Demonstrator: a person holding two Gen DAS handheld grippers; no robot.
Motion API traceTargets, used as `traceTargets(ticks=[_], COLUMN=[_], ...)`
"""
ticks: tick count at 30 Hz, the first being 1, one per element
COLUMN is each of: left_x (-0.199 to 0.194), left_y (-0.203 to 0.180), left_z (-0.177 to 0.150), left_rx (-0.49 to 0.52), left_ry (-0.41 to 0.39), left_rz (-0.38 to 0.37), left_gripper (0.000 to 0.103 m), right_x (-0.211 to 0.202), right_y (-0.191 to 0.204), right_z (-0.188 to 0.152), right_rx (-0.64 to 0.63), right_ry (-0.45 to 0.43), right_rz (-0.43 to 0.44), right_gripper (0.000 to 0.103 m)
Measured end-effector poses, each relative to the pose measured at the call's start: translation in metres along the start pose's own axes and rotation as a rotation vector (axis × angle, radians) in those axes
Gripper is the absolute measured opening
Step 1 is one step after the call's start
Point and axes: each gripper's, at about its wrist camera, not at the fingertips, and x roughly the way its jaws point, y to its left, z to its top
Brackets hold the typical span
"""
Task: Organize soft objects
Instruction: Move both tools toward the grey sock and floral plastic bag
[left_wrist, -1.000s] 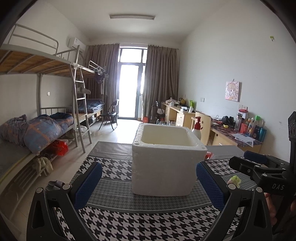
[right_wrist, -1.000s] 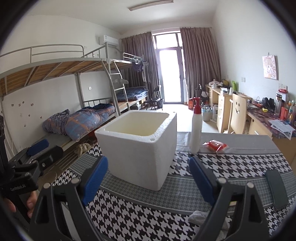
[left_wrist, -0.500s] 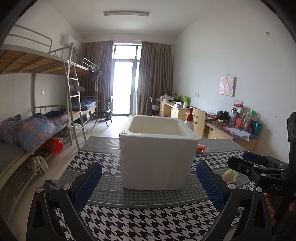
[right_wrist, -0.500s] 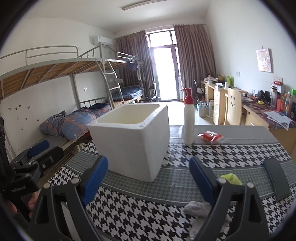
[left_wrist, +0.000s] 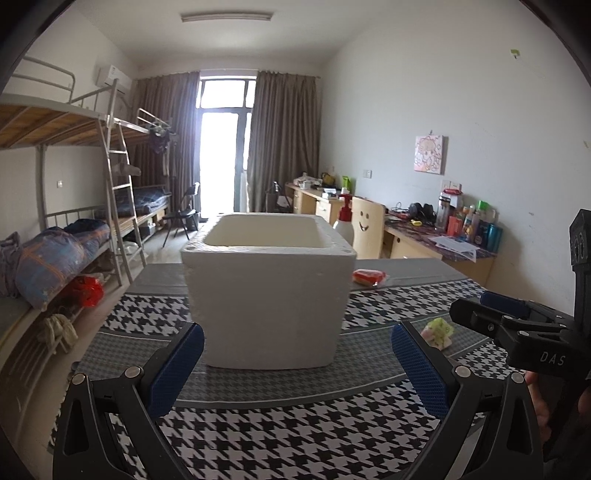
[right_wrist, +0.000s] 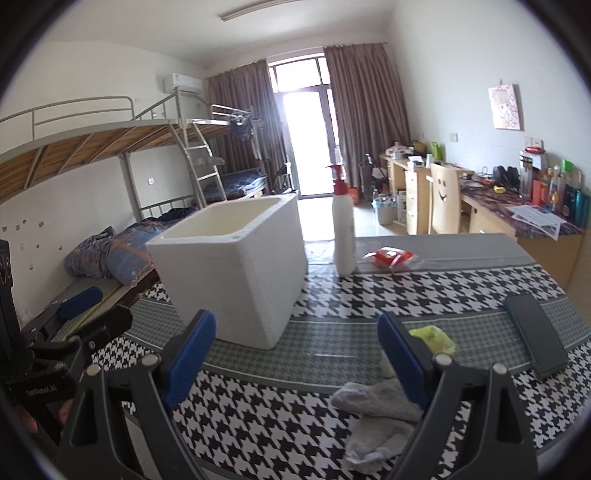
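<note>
Grey-white cloth (right_wrist: 376, 417) on the houndstooth tablecloth (right_wrist: 424, 295), under the right gripper (right_wrist: 295, 354).

Crumpled, it lies low and right of centre, partly behind that gripper's right finger; both grippers are spread wide and empty. The left gripper (left_wrist: 295, 373) faces the open foam box (left_wrist: 271, 291), so the right hand is likely nearer.

A: What is blocking the way ahead?
B: The foam box (left_wrist: 269, 295) is standing mid-table, filling the left gripper's (left_wrist: 295, 369) path; its top is lying open.
A: And to the right?
B: Cloth (right_wrist: 380, 413) and a green rag (right_wrist: 434, 338) are lying low near the right gripper (right_wrist: 295, 354); a bottle (right_wrist: 343, 236) and phone (right_wrist: 535, 339) are standing farther off.
</note>
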Motion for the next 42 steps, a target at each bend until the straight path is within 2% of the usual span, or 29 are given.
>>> traceTargets(ticks=[20, 42], left_x=[0.03, 0.051], left_y=[-0.044, -0.093], left_z=[0.001, -0.012], left_rx=[0.048, 0.133], left_ry=[0.07, 0.15], left_rz=[-0.096, -0.212], left_gripper=[0.102, 0.102], right_x=[-0.012, -0.024], right_y=[-0.043, -0.084], right_z=[-0.012, -0.025], right_rx=[0.081, 0.146], right_ry=[0.021, 0.043], right_rz=[-0.115, -0.19], right_gripper=[0.092, 0.092])
